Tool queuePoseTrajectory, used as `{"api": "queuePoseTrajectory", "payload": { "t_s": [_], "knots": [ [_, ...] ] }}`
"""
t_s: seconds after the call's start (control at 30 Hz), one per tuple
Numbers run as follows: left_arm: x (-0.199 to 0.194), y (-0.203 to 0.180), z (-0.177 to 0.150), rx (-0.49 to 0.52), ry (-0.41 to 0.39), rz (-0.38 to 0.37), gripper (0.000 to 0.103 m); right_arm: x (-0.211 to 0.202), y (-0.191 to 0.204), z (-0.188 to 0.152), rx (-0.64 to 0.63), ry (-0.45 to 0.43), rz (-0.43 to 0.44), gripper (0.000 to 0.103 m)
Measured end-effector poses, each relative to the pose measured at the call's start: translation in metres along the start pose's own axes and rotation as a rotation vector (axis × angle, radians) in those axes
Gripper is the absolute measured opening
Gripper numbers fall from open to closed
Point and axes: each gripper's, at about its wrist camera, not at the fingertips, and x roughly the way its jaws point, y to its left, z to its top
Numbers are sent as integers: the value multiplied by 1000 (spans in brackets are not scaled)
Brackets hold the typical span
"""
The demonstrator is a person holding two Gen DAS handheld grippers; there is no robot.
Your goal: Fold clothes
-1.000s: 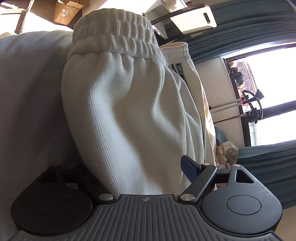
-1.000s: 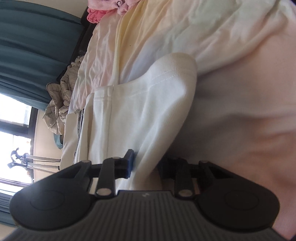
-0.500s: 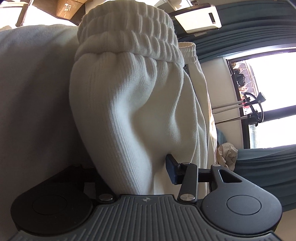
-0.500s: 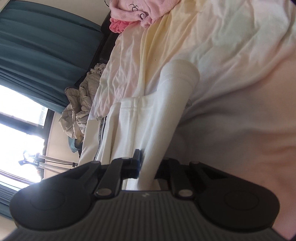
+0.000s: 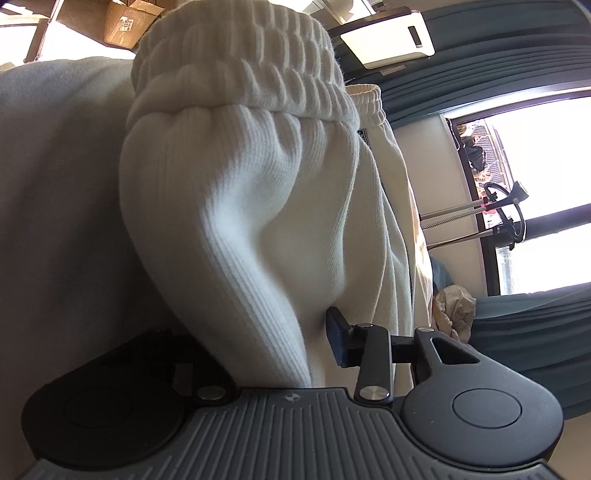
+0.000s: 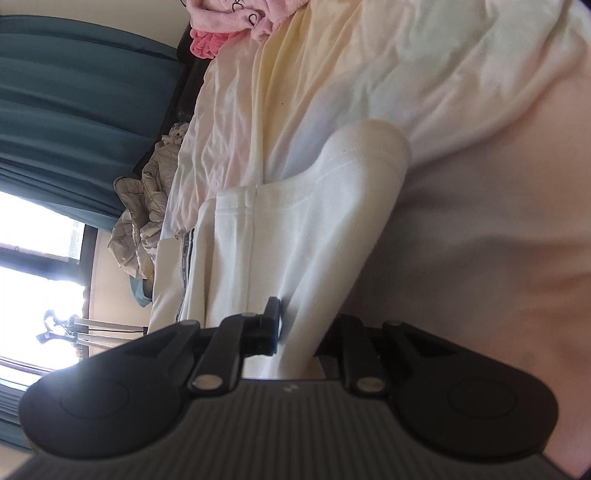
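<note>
White ribbed pants [image 5: 240, 192] with a gathered elastic waistband [image 5: 240, 55] fill the left wrist view. My left gripper [image 5: 273, 339] has a bunched fold of them between its jaws, which are closing. The right pad [image 5: 336, 332] presses into the cloth and the left finger is hidden behind it. In the right wrist view the same white pants [image 6: 314, 229] show their stitched hem [image 6: 362, 147]. My right gripper [image 6: 301, 328] pinches a narrow fold below that hem. Its jaws are opening a touch, with the left pad [image 6: 275, 321] still against the fabric.
The pants lie on a bed with a pale pink and yellow sheet [image 6: 406, 55]. A pink garment [image 6: 229, 18] lies at the far end. Crumpled beige cloth [image 6: 144, 221], teal curtains [image 6: 74, 92] and a bright window [image 5: 546, 184] are beyond. A cardboard box [image 5: 125, 22] sits high up.
The left jaws have come in from wide apart onto the fold of cloth near the waistband. The right jaws have narrowed on the fold near the hem. Neither hand has shifted much.
</note>
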Motion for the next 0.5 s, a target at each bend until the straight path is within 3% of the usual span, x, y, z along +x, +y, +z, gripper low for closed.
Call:
{"api": "queuePoseTrajectory", "payload": {
  "t_s": [0.13,0.3,0.4,0.5],
  "knots": [
    [-27,-5,-3,-32,-74,-121,13,-7,7,-5,-36,-46,13,10],
    [-67,-16,-13,-64,-162,-281,12,-31,17,0,-12,-111,133,9],
    [-84,-12,-18,-83,-168,-326,12,-50,19,4,-5,-162,178,5],
    [-94,-11,-24,-99,-151,-320,12,-66,24,4,-55,-217,187,5]
  ]
}}
